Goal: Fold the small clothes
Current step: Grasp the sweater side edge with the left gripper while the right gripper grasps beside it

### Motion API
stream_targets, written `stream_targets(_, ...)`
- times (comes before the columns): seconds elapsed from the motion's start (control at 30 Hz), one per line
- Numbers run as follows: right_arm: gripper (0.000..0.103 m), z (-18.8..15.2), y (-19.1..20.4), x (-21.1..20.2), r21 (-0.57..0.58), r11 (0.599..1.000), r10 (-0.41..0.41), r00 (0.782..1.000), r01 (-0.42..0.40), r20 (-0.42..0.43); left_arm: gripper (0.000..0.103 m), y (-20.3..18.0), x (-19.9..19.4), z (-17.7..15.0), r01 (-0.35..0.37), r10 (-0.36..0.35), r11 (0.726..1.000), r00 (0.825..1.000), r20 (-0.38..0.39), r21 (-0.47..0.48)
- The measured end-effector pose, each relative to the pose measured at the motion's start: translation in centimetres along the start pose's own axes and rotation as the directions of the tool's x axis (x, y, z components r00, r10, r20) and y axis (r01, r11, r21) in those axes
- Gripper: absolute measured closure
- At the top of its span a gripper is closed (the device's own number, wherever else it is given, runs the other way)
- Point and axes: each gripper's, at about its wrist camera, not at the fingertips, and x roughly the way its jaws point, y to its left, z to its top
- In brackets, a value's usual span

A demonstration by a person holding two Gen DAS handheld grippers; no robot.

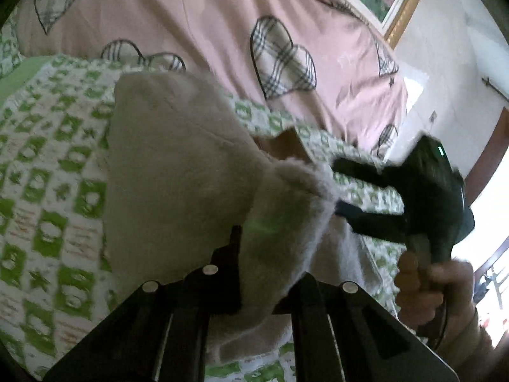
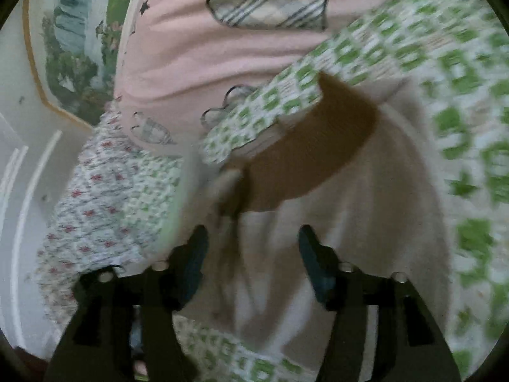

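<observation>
Beige garment on green-and-white checked sheet

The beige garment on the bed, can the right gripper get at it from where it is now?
Probably yes. The right gripper has its fingers open with the beige garment directly ahead and nothing between; the left gripper already pinches another part.

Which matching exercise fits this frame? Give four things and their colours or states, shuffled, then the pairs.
1 left gripper
2 right gripper
3 bedsheet
4 quilt

A pink with plaid hearts
B shut on the beige garment
C open
D green and white checks

Pairs: 1-B, 2-C, 3-D, 4-A
</observation>
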Motion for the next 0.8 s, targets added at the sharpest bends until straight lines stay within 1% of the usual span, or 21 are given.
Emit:
stream_targets(0.07,0.034,0.5,0.1,2.0,0.002,1.000,0.024,0.998,-0.024,-0.053,0.096,0.2,0.2,-0.2,0.000,0.000,1.000,1.000,-0.005,-0.003)
stream_targets(0.13,0.034,0.9,0.5,4.6,0.006,1.000,0.012,0.994,-0.011,-0.108,0.096,0.4,0.2,-0.3,0.001,-0.001,1.000,1.000,-0.009,-0.003)
stream_targets(0.2,0.034,1.2,1.3,7.4,0.000,0.999,0.032,0.986,-0.032,-0.164,0.096,0.6,-0.2,-0.5,-0.001,0.001,1.000,1.000,-0.009,0.006)
stream_targets(0.3,0.035,1.7,2.6,10.5,-0.035,0.998,0.044,0.978,-0.052,-0.203,0.096,0.3,0.1,-0.6,-0.012,0.013,0.999,1.000,-0.022,0.029)
stream_targets(0.33,0.049,2.0,2.8,11.3,-0.056,0.997,0.031,0.978,-0.043,-0.204,0.096,0.2,0.1,-0.6,-0.019,0.020,0.999,0.999,-0.025,0.039)
stream_targets(0.37,0.075,2.3,3.3,12.0,-0.086,0.996,-0.002,0.979,-0.016,-0.204,0.096,0.0,0.0,-0.6,-0.025,0.026,0.999,0.999,-0.025,0.047)
stream_targets(0.4,0.080,2.6,3.7,12.2,-0.108,0.994,-0.031,0.979,0.010,-0.199,0.096,-0.2,-0.2,-0.6,-0.027,0.028,0.998,0.999,-0.023,0.054)
stream_targets(0.43,0.083,2.9,4.1,11.9,-0.118,0.993,-0.037,0.983,0.016,-0.182,0.096,-0.5,-0.5,-0.4,-0.025,0.026,0.998,1.000,-0.017,0.059)
stream_targets(0.5,0.085,3.3,5.2,10.0,-0.167,0.986,-0.024,0.990,0.000,-0.141,0.096,-1.1,-1.0,0.1,-0.005,0.005,0.998,1.000,-0.005,0.065)
stream_targets(0.63,0.086,3.9,6.6,4.9,-0.292,0.955,-0.070,0.996,0.054,-0.047,0.096,-4.2,-0.6,1.0,0.067,-0.068,0.992,0.998,-0.002,0.105)
stream_targets(0.67,0.086,4.2,6.5,4.1,-0.303,0.950,-0.082,0.996,0.068,-0.033,0.096,-5.1,-0.2,1.1,0.087,-0.087,0.990,0.996,-0.009,0.113)
stream_targets(0.7,0.086,4.4,6.0,2.4,-0.318,0.942,-0.111,0.994,0.102,-0.009,0.096,-6.0,0.3,1.0,0.104,-0.103,0.988,0.995,-0.016,0.117)
stream_targets(0.73,0.086,4.7,5.6,1.9,-0.319,0.940,-0.129,0.992,0.122,0.001,0.096,-6.9,1.0,1.0,0.122,-0.120,0.985,0.992,-0.026,0.121)
stream_targets(0.8,0.086,5.3,3.3,-0.1,-0.296,0.937,-0.186,0.982,0.184,0.022,0.095,-8.3,2.6,0.7,0.150,-0.145,0.981,0.988,-0.052,0.121)
